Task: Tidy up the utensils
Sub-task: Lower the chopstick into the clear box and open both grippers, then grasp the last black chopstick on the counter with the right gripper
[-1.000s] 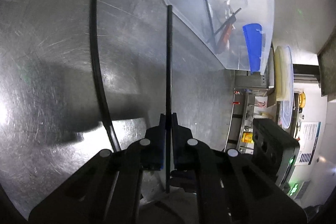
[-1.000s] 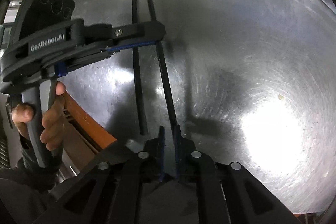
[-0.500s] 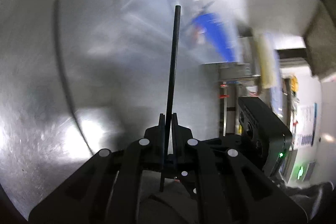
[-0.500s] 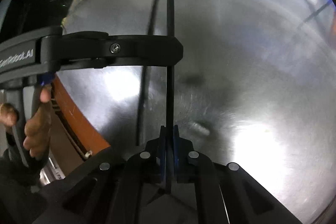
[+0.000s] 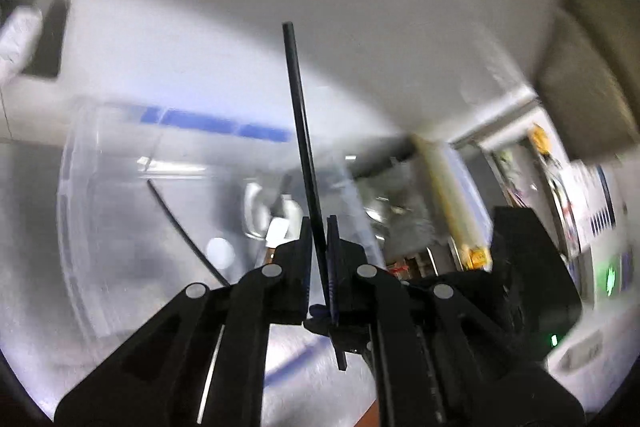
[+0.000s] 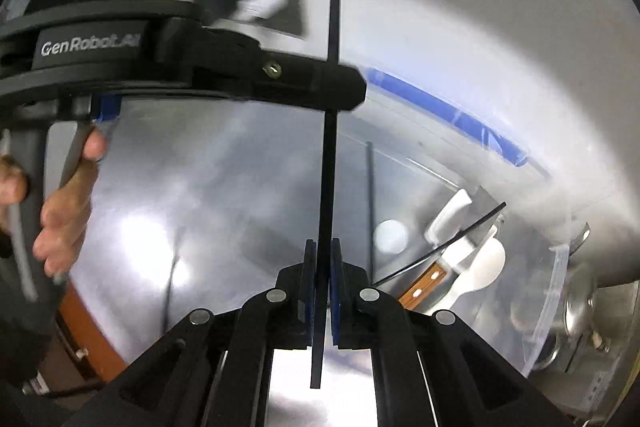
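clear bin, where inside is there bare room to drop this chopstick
The clear bin has bare floor on its left side, between the chopstick already lying inside and the near wall. The right end is crowded: white spoons, a wooden-handled knife and another black stick overlap there.

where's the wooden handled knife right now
In the right wrist view, the wooden-handled knife lies lower right inside the clear bin, beside the white spoons.
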The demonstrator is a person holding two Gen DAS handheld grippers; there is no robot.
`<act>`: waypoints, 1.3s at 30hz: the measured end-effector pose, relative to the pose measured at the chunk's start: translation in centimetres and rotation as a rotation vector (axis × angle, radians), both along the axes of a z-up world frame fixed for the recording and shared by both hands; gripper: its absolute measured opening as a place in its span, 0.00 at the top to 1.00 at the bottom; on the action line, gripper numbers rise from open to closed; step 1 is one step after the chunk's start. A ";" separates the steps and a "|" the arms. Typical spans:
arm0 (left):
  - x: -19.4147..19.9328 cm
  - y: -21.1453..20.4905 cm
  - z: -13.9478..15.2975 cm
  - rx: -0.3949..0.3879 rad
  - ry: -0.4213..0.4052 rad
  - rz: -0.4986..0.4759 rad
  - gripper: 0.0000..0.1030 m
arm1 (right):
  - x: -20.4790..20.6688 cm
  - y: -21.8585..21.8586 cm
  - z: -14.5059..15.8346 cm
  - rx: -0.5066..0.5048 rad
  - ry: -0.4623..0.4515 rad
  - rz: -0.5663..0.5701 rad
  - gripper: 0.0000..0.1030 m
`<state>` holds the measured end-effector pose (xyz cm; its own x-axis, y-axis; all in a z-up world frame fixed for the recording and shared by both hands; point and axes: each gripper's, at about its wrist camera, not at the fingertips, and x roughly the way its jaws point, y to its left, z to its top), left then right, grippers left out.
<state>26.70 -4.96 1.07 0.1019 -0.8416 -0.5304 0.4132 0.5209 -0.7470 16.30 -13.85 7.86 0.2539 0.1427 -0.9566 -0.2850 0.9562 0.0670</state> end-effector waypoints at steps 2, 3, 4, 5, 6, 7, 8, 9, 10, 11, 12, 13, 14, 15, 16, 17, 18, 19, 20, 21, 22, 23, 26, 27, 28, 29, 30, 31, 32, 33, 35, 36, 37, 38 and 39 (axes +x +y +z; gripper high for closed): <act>2.3 -2.0 -3.4 0.088 0.085 0.013 0.95 | 2.9 -1.1 -3.5 0.013 0.097 0.001 0.92; 3.2 -2.8 -5.1 0.139 0.123 0.019 0.95 | 2.9 -1.2 -5.0 0.031 0.132 -0.003 0.92; 3.9 -3.4 -6.7 0.184 0.160 0.033 0.95 | 4.0 -1.9 -7.2 0.073 0.186 -0.010 0.92; 4.2 -3.8 -7.8 0.209 0.181 0.041 0.95 | 3.9 -2.2 -8.8 0.102 0.209 -0.026 0.93; 4.5 -4.4 -9.2 0.237 0.212 0.038 0.95 | 4.4 -2.8 -10.7 0.147 0.251 -0.054 0.93; 4.7 -4.9 -10.5 0.256 0.245 0.034 0.95 | 4.8 -3.3 -12.4 0.187 0.293 -0.078 0.93; 4.9 -5.5 -11.9 0.288 0.282 0.031 0.95 | 5.1 -3.7 -13.5 0.199 0.317 -0.093 0.93; 4.9 -6.1 -12.9 0.325 0.304 0.026 0.95 | 5.4 -4.0 -14.9 0.193 0.346 -0.107 0.93; 5.0 -6.5 -13.9 0.354 0.321 0.022 0.95 | 5.6 -4.1 -16.1 0.180 0.376 -0.106 0.93; 5.1 -6.9 -15.1 0.386 0.349 0.018 0.95 | 5.7 -4.1 -17.0 0.173 0.396 -0.108 0.92; 5.2 -7.1 -15.9 0.410 0.369 0.020 0.94 | 5.8 -4.2 -17.9 0.175 0.423 -0.118 0.92; 5.0 -7.2 -16.7 0.430 0.386 0.022 0.93 | 5.8 -4.1 -18.7 0.176 0.444 -0.123 0.92; 5.0 -7.3 -17.7 0.452 0.401 0.023 0.92 | 5.8 -4.1 -19.2 0.172 0.453 -0.126 0.92; 5.0 -7.2 -18.2 0.463 0.412 0.028 0.92 | 5.8 -4.0 -19.8 0.160 0.466 -0.130 0.91; 4.8 -7.0 -18.5 0.470 0.424 0.030 0.92 | 5.8 -4.0 -20.4 0.159 0.495 -0.137 0.91; 4.6 -6.9 -18.7 0.476 0.434 0.026 0.92 | 5.9 -4.0 -20.7 0.152 0.503 -0.142 0.91; 4.4 -6.9 -18.4 0.483 0.428 0.026 0.92 | 6.0 -3.9 -20.7 0.127 0.500 -0.149 0.91; 4.2 -6.8 -17.9 0.488 0.412 0.029 0.92 | 6.1 -3.9 -20.7 0.110 0.494 -0.147 0.89; 3.9 -6.7 -16.9 0.492 0.387 0.031 0.90 | 6.3 -3.9 -20.9 0.103 0.503 -0.145 0.88; 3.5 -6.3 -15.8 0.496 0.360 0.034 0.81 | 6.2 -3.9 -20.7 0.093 0.509 -0.156 0.86; 3.3 -5.7 -14.5 0.488 0.335 0.039 0.73 | 6.4 -3.9 -20.4 0.082 0.498 -0.165 0.85; 2.9 -4.5 -12.5 0.464 0.294 0.053 0.56 | 6.2 -3.9 -19.4 0.067 0.464 -0.167 0.85; 0.0 -0.7 -6.7 0.360 0.165 0.092 0.41 | 4.3 -3.3 -13.6 0.039 0.305 -0.137 0.85; -1.2 0.8 -4.9 0.325 0.127 0.105 0.38 | 3.2 -2.9 -11.4 0.050 0.249 -0.122 0.84; -3.0 3.4 -2.9 0.273 0.086 0.127 0.35 | 1.3 -2.0 -8.4 0.091 0.179 -0.096 0.84; -4.2 4.9 -2.0 0.247 0.065 0.144 0.28 | -0.3 -1.2 -6.5 0.122 0.134 -0.075 0.83; -5.6 7.0 -0.9 0.226 0.040 0.174 0.23 | -2.2 -0.3 -4.8 0.153 0.091 -0.051 0.80; -7.0 8.9 -0.4 0.220 0.019 0.210 0.22 | -4.9 1.4 -3.2 0.198 0.049 -0.013 0.70; -8.8 11.7 -0.3 0.233 0.001 0.267 0.21 | -6.6 2.8 -2.7 0.223 0.037 0.012 0.65; -9.6 13.3 -0.3 0.258 -0.004 0.314 0.19 | -8.5 4.4 -3.0 0.240 0.039 0.045 0.65; -12.4 18.0 -2.1 0.335 0.019 0.421 0.19 | -12.0 7.8 -6.3 0.249 0.108 0.115 0.65; -13.2 19.9 -3.1 0.363 0.042 0.448 0.19 | -13.5 9.4 -8.9 0.247 0.163 0.133 0.65; -14.5 21.5 -4.9 0.392 0.089 0.470 0.19 | -14.6 11.1 -11.2 0.233 0.223 0.153 0.65; -15.4 22.8 -6.7 0.406 0.138 0.479 0.19 | -16.1 13.5 -14.1 0.196 0.296 0.185 0.65; -16.1 23.7 -8.1 0.411 0.179 0.483 0.19 | -17.2 15.0 -16.3 0.160 0.343 0.194 0.65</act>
